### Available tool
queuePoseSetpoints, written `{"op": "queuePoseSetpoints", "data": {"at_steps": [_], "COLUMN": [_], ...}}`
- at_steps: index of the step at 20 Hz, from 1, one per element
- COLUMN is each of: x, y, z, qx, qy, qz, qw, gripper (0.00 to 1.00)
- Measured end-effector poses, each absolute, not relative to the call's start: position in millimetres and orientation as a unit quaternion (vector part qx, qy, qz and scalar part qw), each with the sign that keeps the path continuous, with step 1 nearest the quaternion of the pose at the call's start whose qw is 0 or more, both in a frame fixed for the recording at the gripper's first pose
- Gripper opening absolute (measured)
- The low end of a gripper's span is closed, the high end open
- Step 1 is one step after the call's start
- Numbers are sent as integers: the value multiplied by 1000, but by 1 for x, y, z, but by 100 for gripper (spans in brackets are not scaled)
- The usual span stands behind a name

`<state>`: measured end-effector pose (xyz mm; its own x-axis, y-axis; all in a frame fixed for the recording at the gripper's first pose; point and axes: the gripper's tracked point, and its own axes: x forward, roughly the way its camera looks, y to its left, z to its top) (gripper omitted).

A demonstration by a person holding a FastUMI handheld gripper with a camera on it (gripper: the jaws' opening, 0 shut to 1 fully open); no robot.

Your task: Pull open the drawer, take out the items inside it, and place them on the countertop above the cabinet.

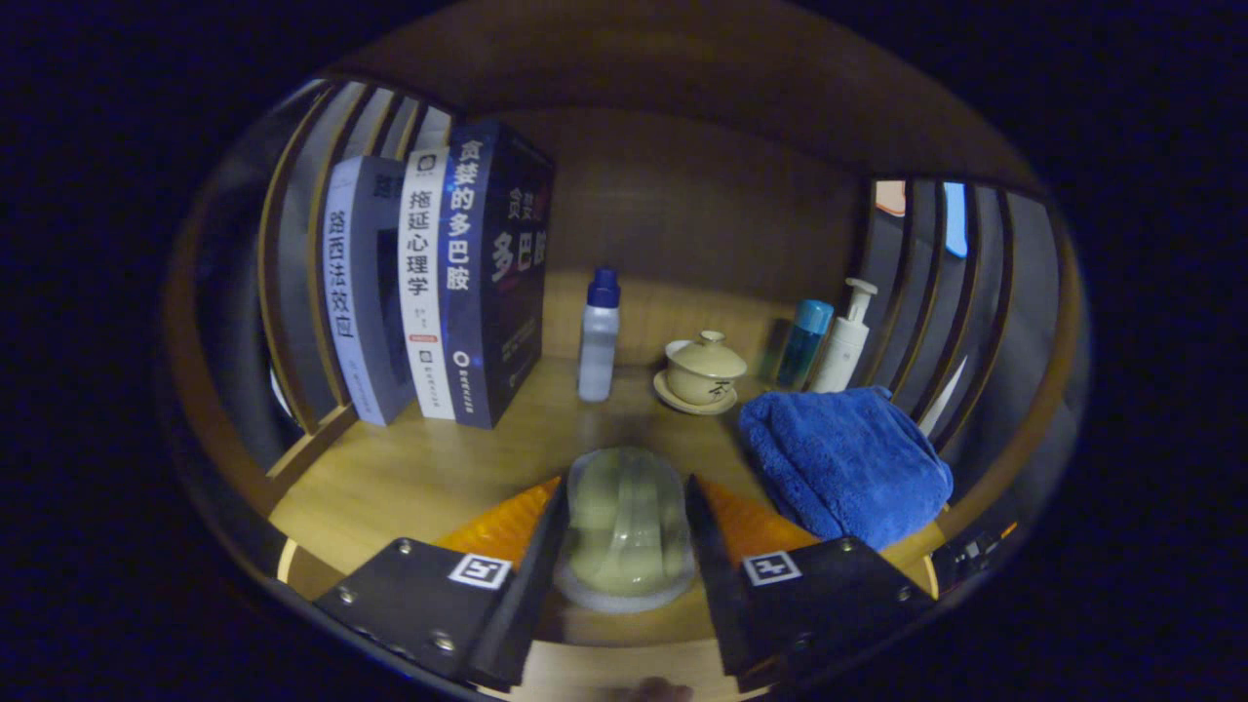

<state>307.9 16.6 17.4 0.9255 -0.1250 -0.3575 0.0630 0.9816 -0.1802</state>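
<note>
In the gripper view, the gripper (pixel 629 531) is closed on a clear container (pixel 629 522) with pale green contents; both fingers press against its sides, one on the left and one on the right, so the item sits directly between them. The container is held over the wooden countertop (pixel 429 468); whether its base touches the surface cannot be determined. Ahead of the fingers and slightly left stands an upright bottle with a dark blue cap (pixel 599 336). Just right of that bottle, a lidded tea cup (pixel 704 369) rests on a saucer. Beyond the right finger lies a folded blue towel (pixel 843 463), close to the finger's outer side. Behind the towel stand a teal bottle (pixel 804 343) and a white pump bottle (pixel 844 339), side by side. Well ahead and to the left of the left finger, three books (pixel 439 283) stand upright against a slatted side panel (pixel 312 244). A wooden back wall (pixel 702 214) closes the space beyond all items.
</note>
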Motion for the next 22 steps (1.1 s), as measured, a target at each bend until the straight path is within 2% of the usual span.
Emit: {"op": "queuePoseSetpoints", "data": {"at_steps": [3,10,13,22], "x": [286,225,190,82], "y": [19,31,26,14], "z": [19,87,114,139], "qx": [-75,-22,-11,-4], "qy": [192,119,88,54], "qz": [-36,-18,-37,-66], "qw": [978,993,995,996], "gripper": [97,98,98,98]}}
